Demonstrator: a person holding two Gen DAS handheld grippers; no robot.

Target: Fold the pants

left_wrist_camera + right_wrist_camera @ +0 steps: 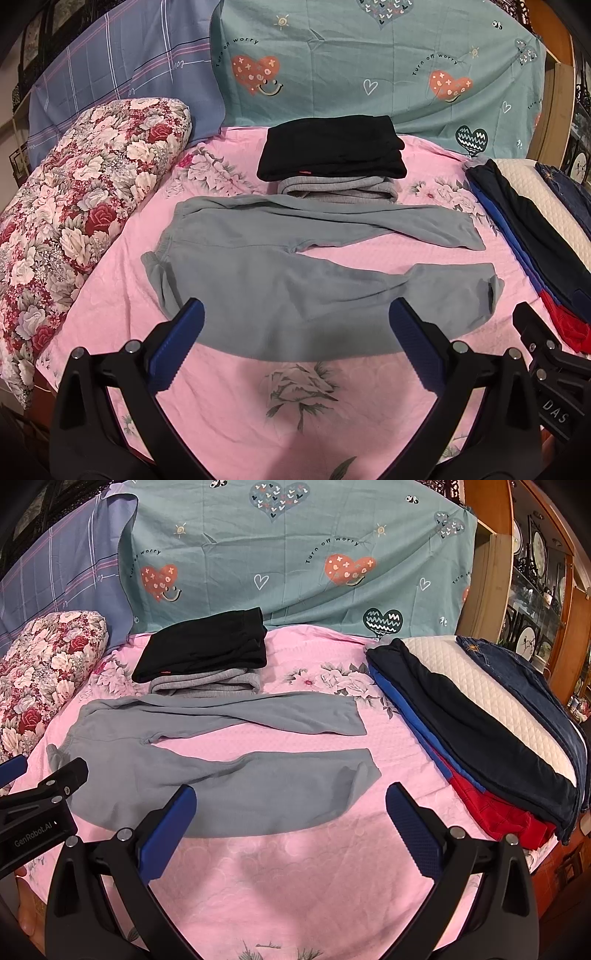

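- The gray pants (280, 280) lay flat on the pink bed sheet (236, 391), just ahead of both claws, with the waist to the left and the two legs going off to the right, spread apart.
- The left claw (295, 325) was wide open and held nothing. Its blue fingers (177, 343) hung over the near edge of the pants.
- The right claw (291, 808) was wide open too, and empty, near the same edge but closer to the leg ends.
- I think the first fold had not begun. To do it well, each claw should pinch the near leg right at its edge, one by the waist and one by the cuff. Then both should lift together and lay that leg straight on top of the far leg, so the edges match.
- Past the pants sat a black folded pile (332, 147) on gray clothes.
- The right view showed more of the clothes stack (480, 738) to the right, a white pillow (480, 686) and a wooden shelf.
- The left view showed more of the flowery quilt (74, 206) to the left.
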